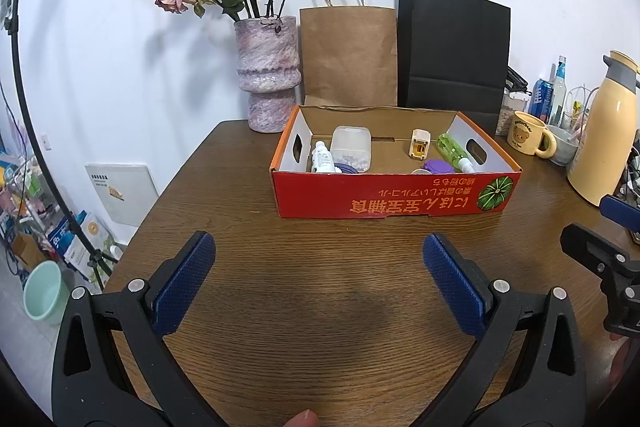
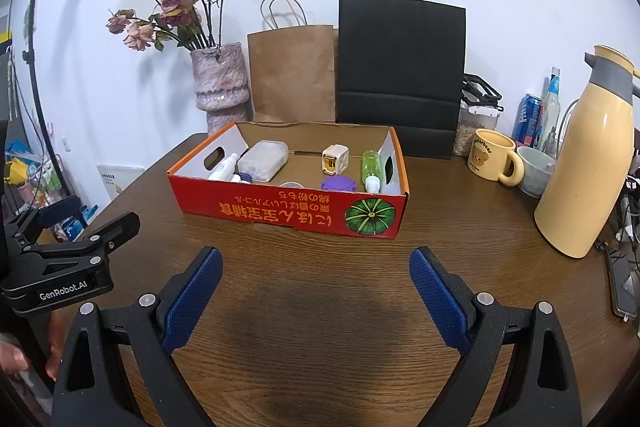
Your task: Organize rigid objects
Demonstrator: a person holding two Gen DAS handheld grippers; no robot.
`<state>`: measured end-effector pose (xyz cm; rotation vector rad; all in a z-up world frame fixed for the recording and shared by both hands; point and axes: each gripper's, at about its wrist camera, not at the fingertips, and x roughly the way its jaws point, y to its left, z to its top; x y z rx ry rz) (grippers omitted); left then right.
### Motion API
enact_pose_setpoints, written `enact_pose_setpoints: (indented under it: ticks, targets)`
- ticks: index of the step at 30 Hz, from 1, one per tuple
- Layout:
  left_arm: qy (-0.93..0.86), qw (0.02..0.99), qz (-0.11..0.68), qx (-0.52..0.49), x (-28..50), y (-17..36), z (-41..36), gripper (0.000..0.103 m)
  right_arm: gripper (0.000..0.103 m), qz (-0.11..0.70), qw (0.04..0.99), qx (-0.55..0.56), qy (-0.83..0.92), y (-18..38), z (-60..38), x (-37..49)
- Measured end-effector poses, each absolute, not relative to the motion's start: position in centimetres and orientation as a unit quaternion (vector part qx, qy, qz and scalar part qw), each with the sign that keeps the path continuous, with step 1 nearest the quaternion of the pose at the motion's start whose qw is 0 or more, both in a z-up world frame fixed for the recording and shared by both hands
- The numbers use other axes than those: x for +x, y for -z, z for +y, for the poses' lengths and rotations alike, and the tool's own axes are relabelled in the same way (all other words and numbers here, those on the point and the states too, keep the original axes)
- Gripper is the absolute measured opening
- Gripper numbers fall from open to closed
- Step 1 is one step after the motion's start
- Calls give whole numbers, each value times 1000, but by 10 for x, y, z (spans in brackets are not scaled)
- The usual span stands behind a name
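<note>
A red cardboard box (image 1: 384,197) (image 2: 280,209) with a pumpkin picture sits mid-table. Inside lie a clear plastic case (image 1: 351,147) (image 2: 264,159), a white bottle (image 1: 322,158) (image 2: 224,167), a cream charger plug (image 1: 419,143) (image 2: 335,159), a green spray bottle (image 1: 454,151) (image 2: 371,167) and a purple round lid (image 1: 438,167) (image 2: 338,183). My left gripper (image 1: 318,267) is open over bare wood in front of the box, holding nothing. My right gripper (image 2: 316,287) is open too, empty, just right of the left one.
Behind the box stand a pink vase of dried roses (image 1: 268,83), a brown paper bag (image 1: 348,55) and a black paper bag (image 1: 454,51). At the right are a yellow bear mug (image 2: 492,161), a cream thermos jug (image 2: 580,163), bottles and a phone (image 2: 624,283).
</note>
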<state>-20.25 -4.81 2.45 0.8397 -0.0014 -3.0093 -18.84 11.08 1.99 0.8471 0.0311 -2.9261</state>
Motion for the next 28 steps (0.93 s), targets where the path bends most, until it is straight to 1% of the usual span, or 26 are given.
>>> enact_pose_setpoints:
  ticks: [28]
  targets:
    - [962,1,-4,273,-203,-24,-45,103,98,10,49,279,959,-20,112,-189]
